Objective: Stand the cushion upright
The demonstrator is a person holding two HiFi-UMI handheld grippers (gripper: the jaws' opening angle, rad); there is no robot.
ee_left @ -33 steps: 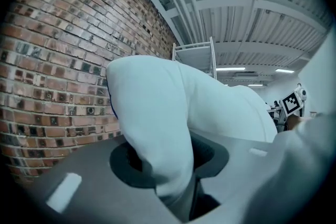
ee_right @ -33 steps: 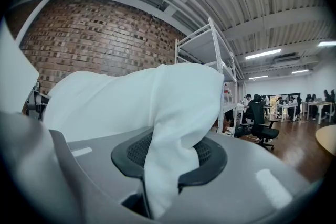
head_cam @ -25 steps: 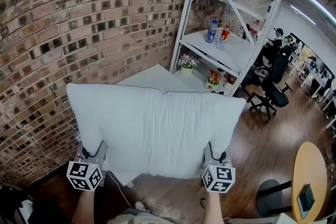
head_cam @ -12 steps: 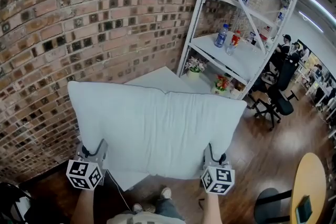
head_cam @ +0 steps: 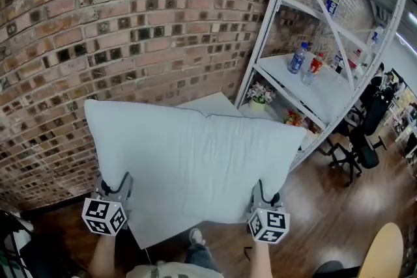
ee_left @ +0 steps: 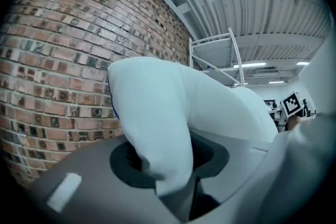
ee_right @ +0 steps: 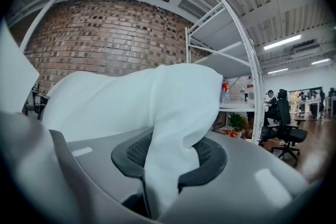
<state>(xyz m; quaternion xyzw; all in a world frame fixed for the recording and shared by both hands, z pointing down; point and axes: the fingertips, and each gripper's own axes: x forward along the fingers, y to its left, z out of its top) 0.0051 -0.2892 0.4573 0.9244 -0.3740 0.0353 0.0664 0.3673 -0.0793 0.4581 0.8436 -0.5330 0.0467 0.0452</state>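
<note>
Head view first: the cushion (head_cam: pixel 189 166) hangs broadside in mid-air at centre frame. The white table (head_cam: pixel 212 103) peeks out behind it at 12 o'clock, with the brick wall (head_cam: pixel 130 29) beyond and the shelf rack (head_cam: pixel 313 88) at 2 o'clock. The left gripper (head_cam: pixel 114 187) sits at 7 o'clock and the right gripper (head_cam: pixel 266 191) at 5, each pinching a bottom corner. Left gripper view: jaws partly closed, fabric bunched tight between the pads. Right gripper view: same story, jaws clamped on a fold of the corner. My call: hold both corners level, set the lower edge down flat, and release only once it balances.
</note>
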